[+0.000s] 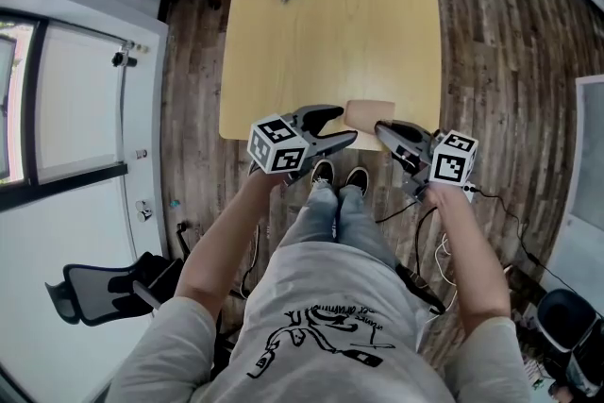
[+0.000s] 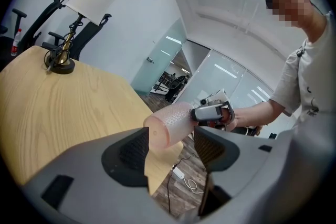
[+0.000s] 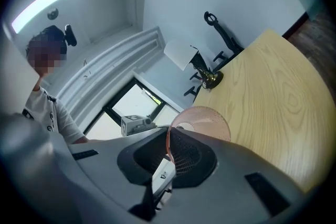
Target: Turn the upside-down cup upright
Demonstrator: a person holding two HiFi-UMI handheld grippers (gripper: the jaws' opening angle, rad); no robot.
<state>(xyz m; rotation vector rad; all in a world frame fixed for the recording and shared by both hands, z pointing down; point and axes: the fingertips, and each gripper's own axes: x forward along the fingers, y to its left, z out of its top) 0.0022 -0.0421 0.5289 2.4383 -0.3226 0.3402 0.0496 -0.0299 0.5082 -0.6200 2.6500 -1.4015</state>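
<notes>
Above the near edge of the pale wooden table (image 1: 330, 24), at lower centre of the head view, the left gripper (image 1: 346, 125) waits with its jaws apart and empty. The right gripper (image 1: 382, 129) is clamped on the rim of the pink dimpled plastic cup (image 1: 368, 112), which looks mid-flip: long axis level, base pointing frame-left. Next, I judge, roll the wrist until the mouth faces up, then set it down.

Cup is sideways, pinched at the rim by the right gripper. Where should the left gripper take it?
Probably the closed base end of the cup, approached from the side opposite the right gripper, jaws straddling the round wall: the base points at the open left gripper and is free.
</notes>
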